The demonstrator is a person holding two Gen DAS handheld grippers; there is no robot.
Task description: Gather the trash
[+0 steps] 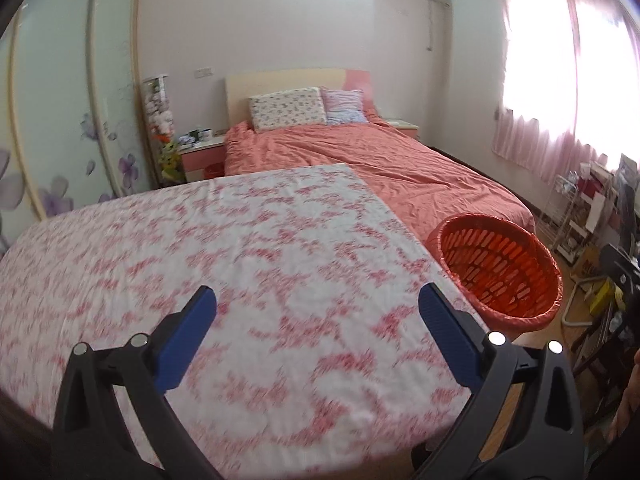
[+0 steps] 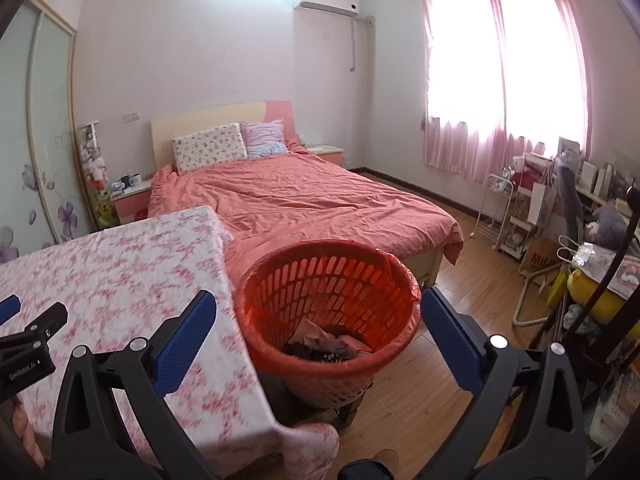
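Note:
An orange slatted basket lined with a red bag stands on a low stool beside the table's right edge; crumpled pinkish trash lies at its bottom. My right gripper is open, its blue pads spread to either side of the basket from above and in front, with nothing between them. Over the floral tablecloth my left gripper is open and empty too. The basket shows at the right in the left wrist view. Part of the left gripper appears at the left edge of the right wrist view.
A bed with a coral duvet lies behind the table and basket. Wooden floor runs right of the basket. A cluttered desk, chair and white rack fill the right side. A wardrobe with sliding doors stands at the left.

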